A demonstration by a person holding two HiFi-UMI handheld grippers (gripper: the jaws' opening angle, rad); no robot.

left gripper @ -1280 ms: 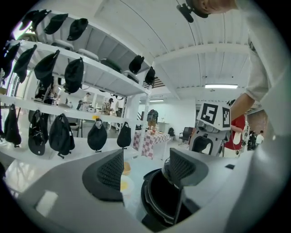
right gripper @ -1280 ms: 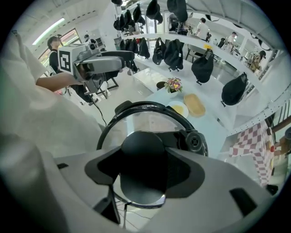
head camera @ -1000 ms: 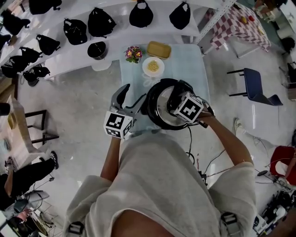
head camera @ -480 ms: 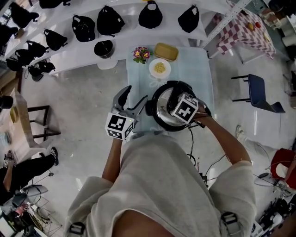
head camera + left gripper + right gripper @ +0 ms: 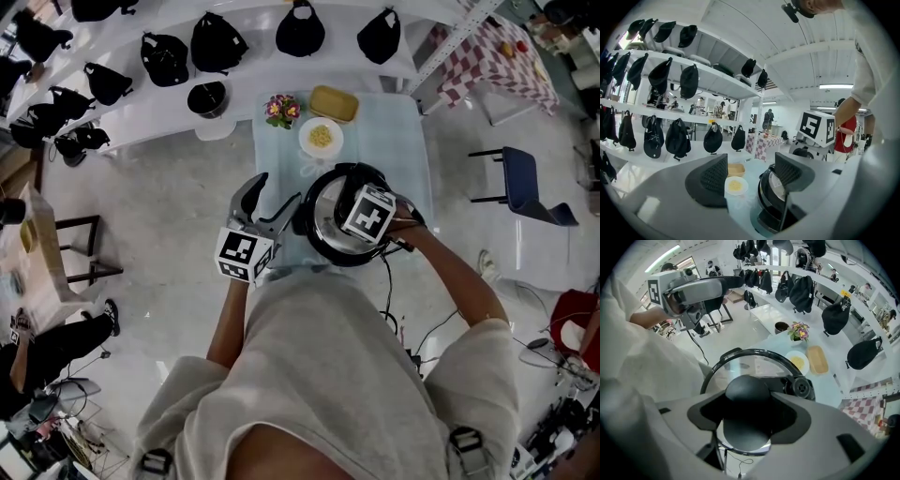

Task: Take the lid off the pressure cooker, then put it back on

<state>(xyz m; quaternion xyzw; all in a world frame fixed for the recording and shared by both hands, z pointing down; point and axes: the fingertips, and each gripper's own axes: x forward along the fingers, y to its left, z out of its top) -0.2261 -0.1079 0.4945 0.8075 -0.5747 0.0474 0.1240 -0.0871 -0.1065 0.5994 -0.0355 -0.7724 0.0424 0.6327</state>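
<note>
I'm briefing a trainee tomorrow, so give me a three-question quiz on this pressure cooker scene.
1. True or false: the left gripper has its jaws apart and holds nothing.
2. What sits between the right gripper's jaws? A) the glass lid's round black knob B) a white plate C) a flower pot
3. Fill in: the black-rimmed pressure cooker stands on a pale ___ table.
Key: 1 true; 2 A; 3 blue.
</note>
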